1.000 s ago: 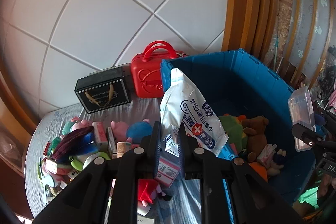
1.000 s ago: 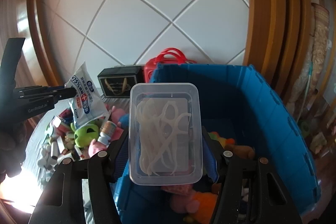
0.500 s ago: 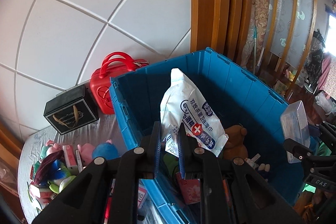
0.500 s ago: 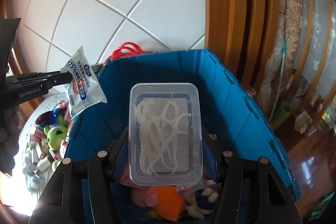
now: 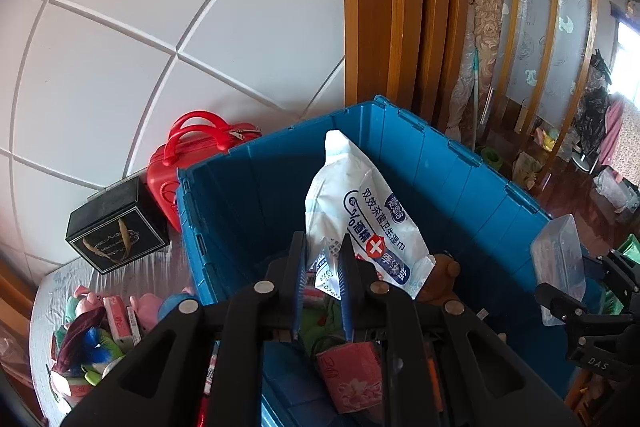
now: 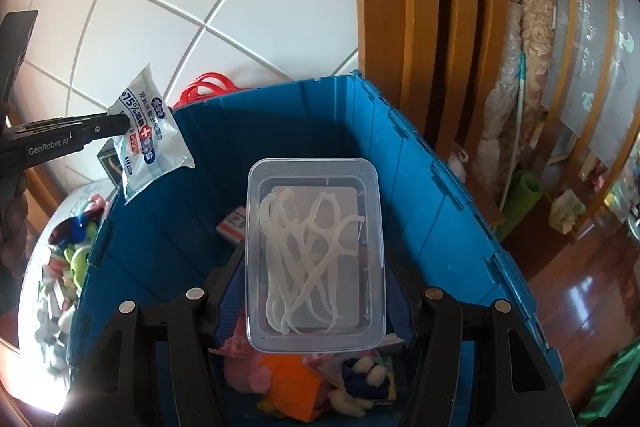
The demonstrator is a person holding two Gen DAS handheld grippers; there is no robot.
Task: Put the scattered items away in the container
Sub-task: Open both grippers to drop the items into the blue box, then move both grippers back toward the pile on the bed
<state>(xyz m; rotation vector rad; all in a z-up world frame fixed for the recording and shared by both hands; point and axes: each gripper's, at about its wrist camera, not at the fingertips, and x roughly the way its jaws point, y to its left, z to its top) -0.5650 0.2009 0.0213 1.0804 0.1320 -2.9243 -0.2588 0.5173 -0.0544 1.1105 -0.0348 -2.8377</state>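
Note:
A white pack of alcohol wipes (image 5: 360, 211) stands between the fingers of my left gripper (image 5: 322, 247), above the inside of the blue bin (image 5: 440, 143). The jaws are opening, and the pack's lower corner sits in a small gap between the blue pads. In the right wrist view the pack (image 6: 148, 131) hangs at the left gripper's tip (image 6: 120, 123) over the bin's left wall. My right gripper (image 6: 316, 259) is shut on a clear box of floss picks (image 6: 314, 251), over the bin (image 6: 404, 123). The box (image 5: 558, 259) also shows at right in the left wrist view.
Plush toys (image 6: 304, 379) and small packets lie in the bin's bottom. A red case (image 5: 188, 163) and a black box (image 5: 116, 227) stand behind the bin's left side. Scattered toys and packets (image 5: 92, 327) cover the table at left. Wooden posts rise at right.
Both grippers moved right from the table's pile to over the bin, each with its item. The gap between the left fingers is slightly wider than before.

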